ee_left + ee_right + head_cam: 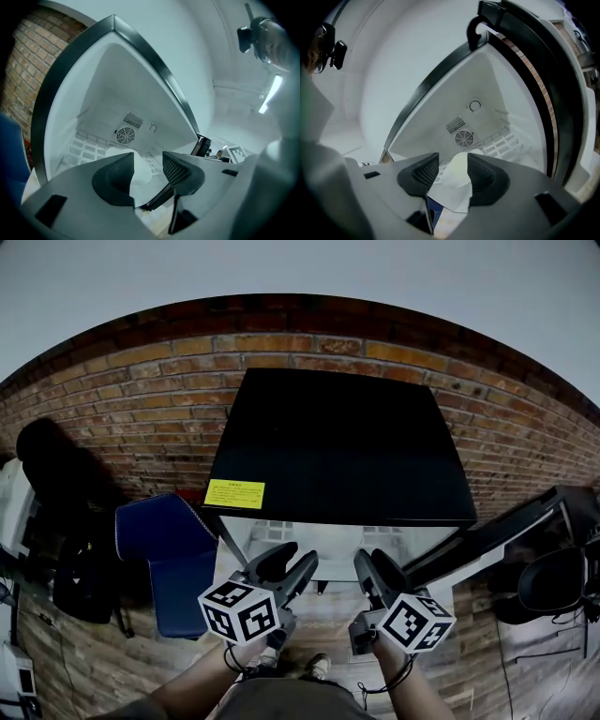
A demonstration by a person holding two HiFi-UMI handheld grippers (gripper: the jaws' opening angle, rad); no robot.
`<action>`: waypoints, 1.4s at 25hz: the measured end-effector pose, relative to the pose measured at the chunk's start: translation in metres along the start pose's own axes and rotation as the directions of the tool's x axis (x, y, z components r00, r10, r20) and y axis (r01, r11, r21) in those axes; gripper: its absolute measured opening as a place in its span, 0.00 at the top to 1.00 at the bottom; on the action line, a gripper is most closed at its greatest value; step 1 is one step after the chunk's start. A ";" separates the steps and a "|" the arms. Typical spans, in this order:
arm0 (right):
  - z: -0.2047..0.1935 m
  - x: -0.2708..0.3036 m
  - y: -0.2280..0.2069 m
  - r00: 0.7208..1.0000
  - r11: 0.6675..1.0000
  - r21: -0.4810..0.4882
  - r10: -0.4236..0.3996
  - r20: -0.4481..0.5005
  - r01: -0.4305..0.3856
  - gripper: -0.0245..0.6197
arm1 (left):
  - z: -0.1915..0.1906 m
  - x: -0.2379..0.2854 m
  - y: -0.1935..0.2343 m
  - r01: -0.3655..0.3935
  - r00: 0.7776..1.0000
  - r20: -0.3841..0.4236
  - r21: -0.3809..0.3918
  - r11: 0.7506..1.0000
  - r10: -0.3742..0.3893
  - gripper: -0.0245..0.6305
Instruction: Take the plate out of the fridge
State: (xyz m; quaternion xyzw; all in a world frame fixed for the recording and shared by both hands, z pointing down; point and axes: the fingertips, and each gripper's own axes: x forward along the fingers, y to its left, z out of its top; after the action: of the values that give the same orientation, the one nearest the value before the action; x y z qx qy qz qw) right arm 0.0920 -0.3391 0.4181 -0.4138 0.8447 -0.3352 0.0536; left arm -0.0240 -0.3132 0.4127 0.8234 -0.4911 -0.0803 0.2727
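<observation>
A small black fridge point(337, 442) stands against the brick wall, its door point(506, 526) swung open to the right. A white plate point(141, 169) lies inside on the wire shelf point(89, 150), below the round fan vent point(124, 136). The right gripper view shows the same plate point(459, 173) through the gap between the jaws. My left gripper point(291, 561) and right gripper point(375, 566) hover side by side just in front of the fridge opening. Both are open, with nothing pressed between the pads point(177, 169). The plate lies farther in than both grippers and is hidden in the head view.
A blue chair point(173, 554) stands left of the fridge, with a black bag point(56, 474) beyond it. A dark chair point(553, 582) sits at the far right behind the open door. A yellow label point(234, 493) marks the fridge's front left corner.
</observation>
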 end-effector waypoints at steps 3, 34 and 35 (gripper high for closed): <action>-0.006 0.007 -0.009 1.000 0.998 0.064 0.003 -0.017 -0.002 0.68 | -0.008 0.002 0.011 -0.012 1.000 0.002 -0.119 0.993 0.012 0.68; -0.075 0.062 -0.041 0.988 0.778 0.628 0.095 -0.125 0.004 0.73 | -0.075 0.046 0.063 0.028 1.000 0.016 -0.844 0.536 -0.026 0.74; -0.075 0.063 -0.041 0.988 0.770 0.638 0.096 -0.122 0.004 0.76 | -0.074 0.046 0.063 0.027 0.999 0.014 -0.844 0.536 -0.029 0.75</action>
State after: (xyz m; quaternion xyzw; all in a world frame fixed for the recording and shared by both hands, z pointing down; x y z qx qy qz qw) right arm 0.0506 -0.3635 0.5125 -0.3243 0.6931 -0.6292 0.1359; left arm -0.0195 -0.3478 0.5147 0.5980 -0.3784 -0.3107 0.6346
